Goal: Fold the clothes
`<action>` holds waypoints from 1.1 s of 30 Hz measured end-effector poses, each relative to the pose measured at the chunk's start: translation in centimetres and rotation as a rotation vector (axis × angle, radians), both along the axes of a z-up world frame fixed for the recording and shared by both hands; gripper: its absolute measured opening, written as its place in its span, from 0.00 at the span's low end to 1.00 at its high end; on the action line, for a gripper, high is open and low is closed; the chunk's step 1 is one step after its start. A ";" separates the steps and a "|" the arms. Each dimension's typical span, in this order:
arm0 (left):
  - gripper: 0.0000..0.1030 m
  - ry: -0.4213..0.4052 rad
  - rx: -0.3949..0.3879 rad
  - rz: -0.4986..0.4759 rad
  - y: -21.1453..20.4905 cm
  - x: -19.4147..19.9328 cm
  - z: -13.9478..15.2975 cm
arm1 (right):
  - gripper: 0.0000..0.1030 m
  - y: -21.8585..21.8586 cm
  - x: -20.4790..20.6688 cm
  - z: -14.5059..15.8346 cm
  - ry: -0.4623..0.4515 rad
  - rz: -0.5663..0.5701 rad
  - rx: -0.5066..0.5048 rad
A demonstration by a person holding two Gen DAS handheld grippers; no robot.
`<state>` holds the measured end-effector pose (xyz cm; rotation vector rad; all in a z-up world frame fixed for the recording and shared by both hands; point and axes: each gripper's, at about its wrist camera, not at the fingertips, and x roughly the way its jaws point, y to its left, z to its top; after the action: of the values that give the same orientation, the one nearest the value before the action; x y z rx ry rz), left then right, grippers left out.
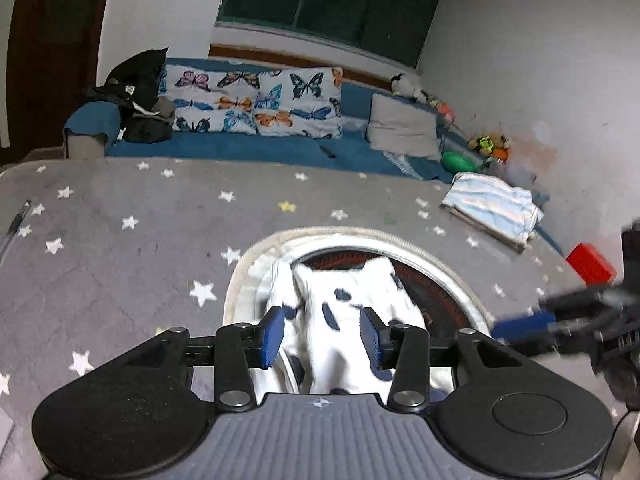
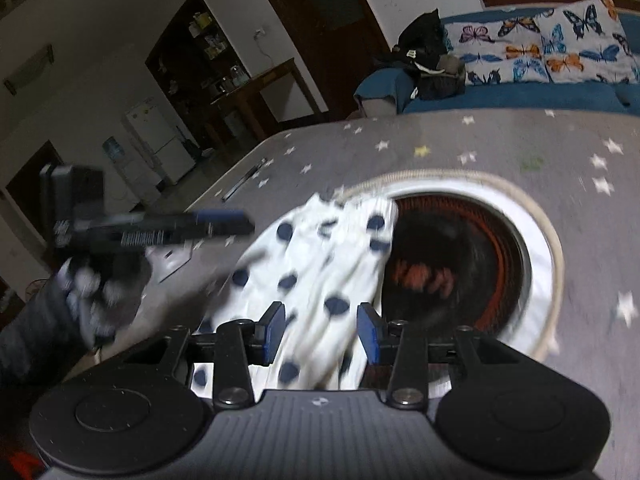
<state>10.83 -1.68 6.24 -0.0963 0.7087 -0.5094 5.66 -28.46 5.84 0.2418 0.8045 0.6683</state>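
Note:
A white garment with dark blue dots [image 1: 344, 292] hangs over the near rim of a round basket [image 1: 400, 240] sunk in the grey star-patterned cover [image 1: 120, 248]. My left gripper [image 1: 322, 336] is open, and the garment shows in the gap between its blue pads. In the right wrist view the garment [image 2: 320, 264] spills from the basket [image 2: 536, 248] toward my right gripper [image 2: 322, 332], whose pads also stand apart around it. The left gripper [image 2: 236, 220], held by a gloved hand, hovers left of the cloth. The right gripper [image 1: 500, 326] shows at the right, blurred, with no cloth on it.
A folded pale striped cloth [image 1: 492, 208] lies at the far right of the cover, with a red box [image 1: 590, 264] nearer. A pen [image 1: 16, 220] lies at the left edge. Behind is a blue sofa [image 1: 240, 148] with butterfly cushions, toys and a dark bag.

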 end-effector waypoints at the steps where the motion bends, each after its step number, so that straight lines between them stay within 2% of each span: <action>1: 0.42 0.003 0.008 0.003 -0.3 0.0 -0.3 | 0.39 0.7 0.8 0.1 -0.011 0.006 -0.006; 3: 0.39 0.012 0.023 0.011 -0.6 0.3 -1.1 | 0.39 2.0 2.3 0.2 -0.032 0.019 -0.018; 4: 0.27 0.016 0.029 0.015 -0.7 0.5 -1.4 | 0.38 2.6 2.9 0.1 -0.042 0.025 -0.028; 5: 0.21 0.020 0.032 0.019 -0.8 0.7 -1.8 | 0.38 3.2 3.5 0.0 -0.051 0.030 -0.037; 6: 0.10 0.025 0.022 0.021 -0.7 0.8 -2.0 | 0.39 3.7 4.0 0.0 -0.056 0.028 -0.047; 9: 0.03 0.011 -0.018 0.025 -0.1 0.3 -2.1 | 0.38 4.9 5.5 -0.4 -0.069 0.018 -0.082; 14: 0.02 -0.127 -0.043 0.047 1.0 -2.0 -0.2 | 0.39 5.6 6.4 -0.9 -0.091 0.007 -0.114; 18: 0.03 -0.036 0.040 0.082 1.1 -0.6 -2.3 | 0.39 6.0 6.6 -1.2 -0.096 0.017 -0.133; 21: 0.03 0.010 0.031 0.107 1.9 0.0 -3.3 | 0.39 6.2 6.4 -1.0 -0.111 0.024 -0.137; 28: 0.09 0.000 0.060 0.123 1.8 0.1 -2.4 | 0.39 7.4 7.2 -1.1 -0.130 0.063 -0.194; 33: 0.08 -0.039 0.009 0.109 0.9 -1.4 -0.3 | 0.39 7.9 7.8 -1.3 -0.132 0.070 -0.229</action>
<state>9.45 -0.75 5.92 -0.1159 0.6636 -0.4030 13.48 -20.55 4.58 -0.0377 0.7580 0.6449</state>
